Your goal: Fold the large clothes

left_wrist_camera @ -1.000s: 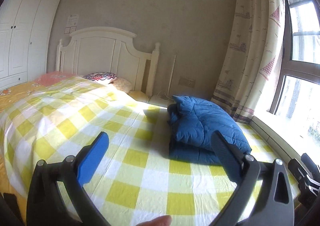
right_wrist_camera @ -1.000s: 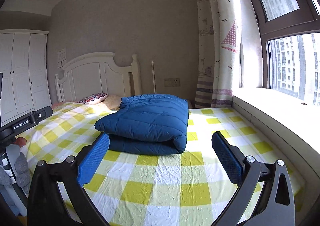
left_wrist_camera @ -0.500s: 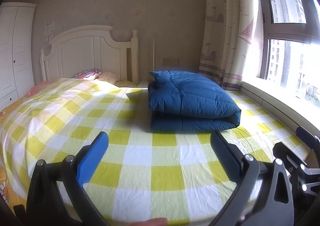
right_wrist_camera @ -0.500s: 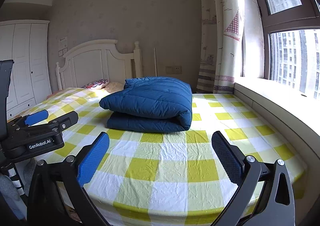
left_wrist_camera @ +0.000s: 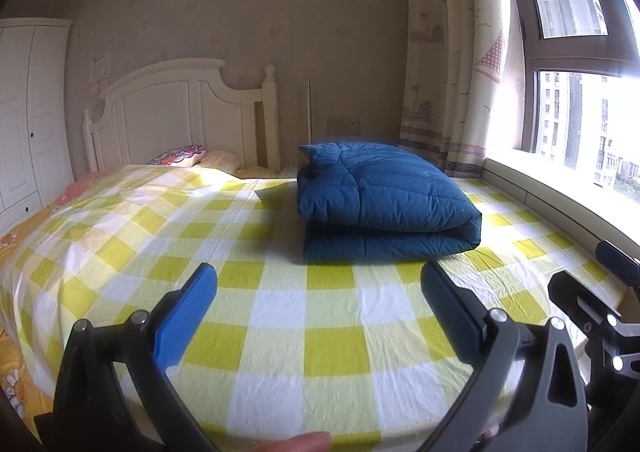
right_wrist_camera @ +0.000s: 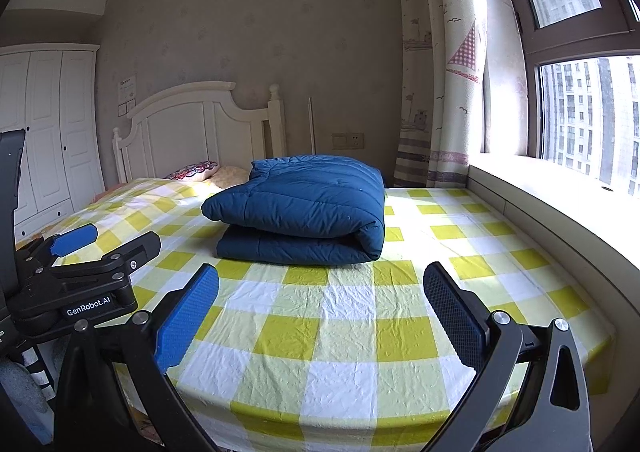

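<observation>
A dark blue padded coat (left_wrist_camera: 380, 199) lies folded into a thick bundle on the yellow-and-white checked bed (left_wrist_camera: 280, 312). It also shows in the right wrist view (right_wrist_camera: 304, 211). My left gripper (left_wrist_camera: 320, 304) is open and empty, held back near the foot of the bed, well short of the coat. My right gripper (right_wrist_camera: 320, 304) is open and empty too, also short of the coat. The left gripper's body (right_wrist_camera: 80, 280) shows at the left of the right wrist view.
A white headboard (left_wrist_camera: 180, 119) and pillows (left_wrist_camera: 188, 155) stand at the far end of the bed. A window ledge (right_wrist_camera: 560, 211) and curtain (right_wrist_camera: 444, 91) run along the right side. A white wardrobe (right_wrist_camera: 44, 139) stands at the left.
Both grippers have pulled back from the folded coat toward the foot of the bed. The left view has swung right and levelled. Both stay open.
</observation>
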`<state>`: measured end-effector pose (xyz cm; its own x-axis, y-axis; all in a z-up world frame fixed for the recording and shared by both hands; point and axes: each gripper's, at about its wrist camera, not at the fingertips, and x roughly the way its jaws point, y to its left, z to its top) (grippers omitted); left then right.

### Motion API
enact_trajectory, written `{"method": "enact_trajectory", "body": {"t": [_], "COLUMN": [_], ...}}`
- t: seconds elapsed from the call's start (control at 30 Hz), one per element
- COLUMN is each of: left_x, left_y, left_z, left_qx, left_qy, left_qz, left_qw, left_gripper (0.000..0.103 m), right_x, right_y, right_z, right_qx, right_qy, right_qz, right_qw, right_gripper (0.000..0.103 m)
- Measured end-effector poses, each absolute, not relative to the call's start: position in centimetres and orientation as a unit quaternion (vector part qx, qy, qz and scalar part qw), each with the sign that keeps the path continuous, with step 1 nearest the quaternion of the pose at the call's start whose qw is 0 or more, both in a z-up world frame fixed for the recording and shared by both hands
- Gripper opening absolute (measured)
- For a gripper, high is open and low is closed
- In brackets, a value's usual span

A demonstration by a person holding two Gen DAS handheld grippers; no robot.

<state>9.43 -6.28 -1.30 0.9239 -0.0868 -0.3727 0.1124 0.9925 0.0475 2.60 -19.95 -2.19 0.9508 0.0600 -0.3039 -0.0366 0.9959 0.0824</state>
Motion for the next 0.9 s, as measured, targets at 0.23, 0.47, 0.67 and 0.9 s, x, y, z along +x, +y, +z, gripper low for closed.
{"method": "enact_trajectory", "body": {"t": [0.23,0.47,0.67,0.9], "left_x": [9.43,9.38,9.38,9.23], "left_y": [-6.35,-6.34,-6.31,-6.38], "left_z": [-1.47,-1.52,-1.56,-1.7], "left_qx": [0.037,0.035,0.037,0.042], "left_qy": [0.191,0.19,0.19,0.189], "left_qz": [-0.051,-0.051,-0.051,-0.047], "left_qw": [0.98,0.98,0.98,0.98], "left_gripper": [0.101,0.101,0.101,0.101], "right_x": [2.49,2.37,2.34,1.95], "right_y": [-20.41,-20.61,-20.77,-20.38], "right_z": [-2.28,-2.31,-2.34,-2.41], "right_qx": [0.044,0.048,0.049,0.044], "right_qy": [0.155,0.154,0.154,0.151], "right_qz": [0.022,0.02,0.02,0.014], "right_qw": [0.987,0.987,0.987,0.987], "right_gripper": [0.099,0.099,0.099,0.099]}}
